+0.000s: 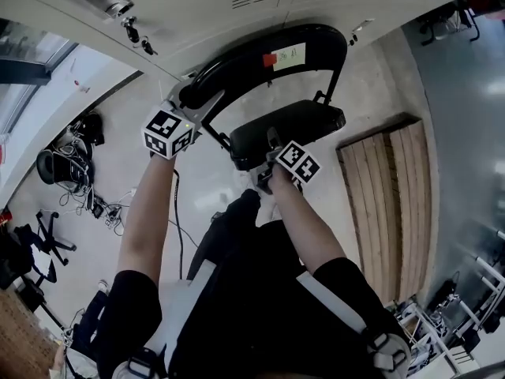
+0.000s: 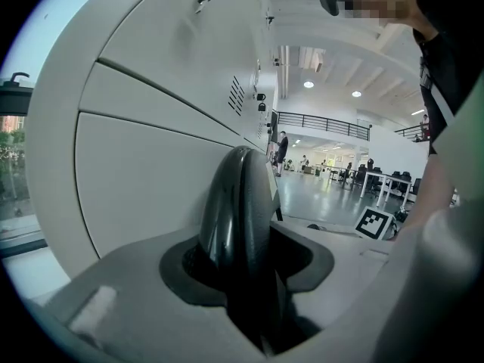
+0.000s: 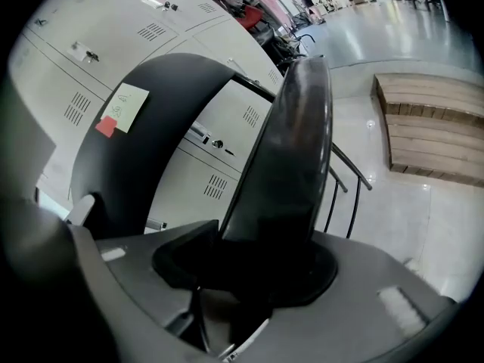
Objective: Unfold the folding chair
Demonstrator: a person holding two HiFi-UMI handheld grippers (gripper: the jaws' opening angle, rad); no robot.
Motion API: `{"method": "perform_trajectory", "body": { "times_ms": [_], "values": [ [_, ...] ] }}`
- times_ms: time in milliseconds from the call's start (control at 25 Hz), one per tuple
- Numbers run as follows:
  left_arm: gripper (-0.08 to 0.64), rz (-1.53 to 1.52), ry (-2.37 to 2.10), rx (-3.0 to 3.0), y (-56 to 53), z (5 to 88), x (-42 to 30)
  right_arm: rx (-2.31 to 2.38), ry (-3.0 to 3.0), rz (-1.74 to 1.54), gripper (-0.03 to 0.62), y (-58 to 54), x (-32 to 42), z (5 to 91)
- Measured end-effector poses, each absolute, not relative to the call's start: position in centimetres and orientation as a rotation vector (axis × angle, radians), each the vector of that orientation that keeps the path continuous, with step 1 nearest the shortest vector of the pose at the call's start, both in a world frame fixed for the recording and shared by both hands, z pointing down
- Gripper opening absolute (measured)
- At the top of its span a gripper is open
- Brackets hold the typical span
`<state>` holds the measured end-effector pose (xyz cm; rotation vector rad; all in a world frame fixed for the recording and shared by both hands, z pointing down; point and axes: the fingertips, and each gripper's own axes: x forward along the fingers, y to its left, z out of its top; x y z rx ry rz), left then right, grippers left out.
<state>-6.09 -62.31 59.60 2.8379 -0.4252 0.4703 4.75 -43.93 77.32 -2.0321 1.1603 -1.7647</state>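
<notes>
A black folding chair stands before the lockers. Its arched backrest [image 1: 260,50] carries a pale note with a red tag [image 1: 288,55], and its seat [image 1: 292,125] is tilted below it. My left gripper [image 1: 189,109] is at the backrest's left end. In the left gripper view the jaws [image 2: 242,271] are shut on the rounded backrest edge [image 2: 238,203]. My right gripper [image 1: 272,152] is at the seat's near edge. In the right gripper view the gripper [image 3: 249,271] clamps the seat edge [image 3: 295,142], with the backrest arch [image 3: 151,89] behind it.
Grey lockers [image 1: 197,6] stand right behind the chair. A slatted wooden platform [image 1: 390,204] lies on the floor to the right. Cables and gear [image 1: 71,156] and a swivel chair base [image 1: 39,235] are at the left.
</notes>
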Motion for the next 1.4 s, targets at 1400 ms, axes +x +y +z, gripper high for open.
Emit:
{"method": "perform_trajectory", "body": {
  "times_ms": [1400],
  "values": [
    [0.176, 0.444, -0.404, 2.814, -55.1, 63.2, -5.9, -1.766, 1.106, -1.921, 0.247, -20.3, 4.9, 86.4]
  ]
}}
